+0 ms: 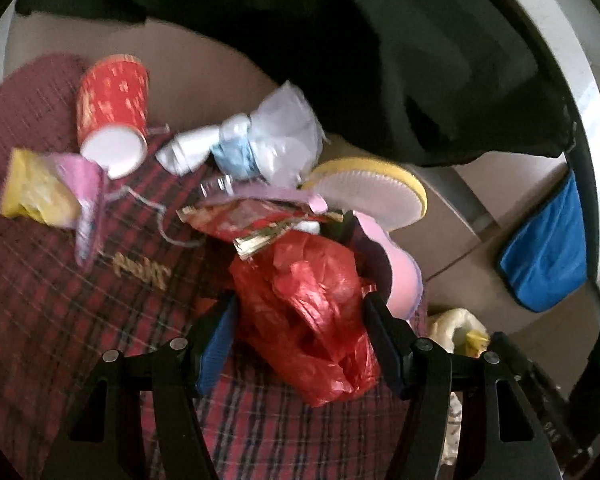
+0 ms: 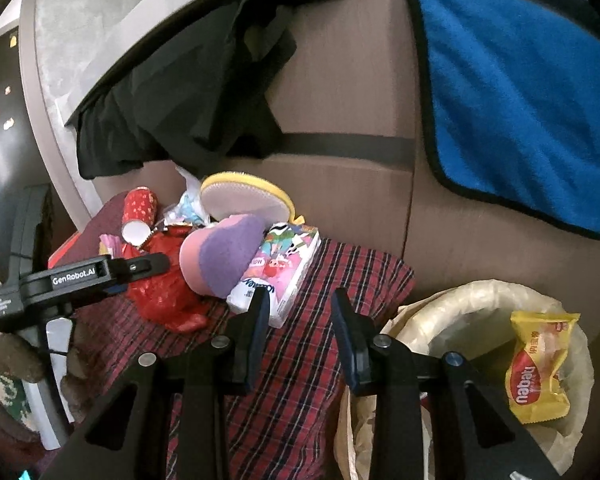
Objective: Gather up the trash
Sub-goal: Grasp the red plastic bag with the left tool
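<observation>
Left wrist view: I see a crinkly red plastic bag (image 1: 312, 312), lumpy and long, pointing away from me on the plaid cloth (image 1: 60, 320). My left gripper (image 1: 300, 320) stands wide around it; I cannot tell if the pads press it. My right gripper (image 2: 300, 308) is apart, holding nothing, beside the lined bin (image 2: 460, 304).

White lettering reading "GenRobot.AI" runs along the black body of the left hand-held gripper (image 2: 138, 270) at the scene's left; print on the other packaging cannot be read with certainty.
</observation>
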Demonstrator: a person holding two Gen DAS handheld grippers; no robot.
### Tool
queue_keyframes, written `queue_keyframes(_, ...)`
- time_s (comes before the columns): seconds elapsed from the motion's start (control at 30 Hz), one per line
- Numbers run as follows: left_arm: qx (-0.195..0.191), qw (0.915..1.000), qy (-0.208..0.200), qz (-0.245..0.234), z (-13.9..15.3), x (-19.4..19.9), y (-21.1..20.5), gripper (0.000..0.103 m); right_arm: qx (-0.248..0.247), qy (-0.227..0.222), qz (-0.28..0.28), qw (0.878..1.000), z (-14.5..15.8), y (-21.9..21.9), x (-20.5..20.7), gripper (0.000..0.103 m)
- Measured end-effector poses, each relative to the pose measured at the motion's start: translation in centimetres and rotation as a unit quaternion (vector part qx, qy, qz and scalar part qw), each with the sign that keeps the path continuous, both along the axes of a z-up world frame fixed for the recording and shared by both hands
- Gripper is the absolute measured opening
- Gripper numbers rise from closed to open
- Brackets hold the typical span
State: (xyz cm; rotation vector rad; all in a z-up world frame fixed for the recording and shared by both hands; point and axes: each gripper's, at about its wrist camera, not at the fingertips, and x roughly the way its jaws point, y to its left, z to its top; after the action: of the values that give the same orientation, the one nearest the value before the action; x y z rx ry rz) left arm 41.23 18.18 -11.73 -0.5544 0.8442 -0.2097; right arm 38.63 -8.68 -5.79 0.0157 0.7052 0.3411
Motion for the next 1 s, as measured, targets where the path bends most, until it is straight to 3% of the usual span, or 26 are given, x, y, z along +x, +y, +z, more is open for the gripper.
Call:
queue_keyframes(0.17, 0.02, 0.9997, -0.011, -0.007, 1.0, -1.4, 0.6, 0.047, 0.006, 0.016, 0.014, 1.0, -0.7, 1.5, 1.4, 0.03)
queue_keyframes(0.27, 0.047, 0.9984, -0.033, -0.002, 2.5, -3.3, 1.8, 0.043, 0.005, 0.016, 0.024, 1.0, -0.6, 3.0, 2.0, 0.03)
queue_keyframes(0.47, 0.087, 0.994, -0.062, 0.022, 5.0, -8.2, 6.1, 0.043, -0.01, 0.002, 0.056, 0.998, 0.5, 7.0, 2.2, 0.03)
queue_keyframes(0.63, 0.118, 0.9871, -0.082, 0.071, 6.4, -11.6, 10.6, 0.042, -0.027, -0.008, 0.091, 0.995, 1.1, 11.6, 1.9, 0.03)
queue_keyframes(0.8, 0.109, 0.9843, -0.085, 0.11, 6.8, -13.5, 14.5, 0.043, -0.046, -0.005, 0.13, 0.99, 0.5, 16.4, 2.2, 0.03)
queue_keyframes(1.0, 0.101, 0.9833, -0.091, 0.122, 6.7, -14.6, 16.1, 0.043, -0.094, 0.009, 0.148, 0.984, -2.4, 21.0, 5.3, 0.029)
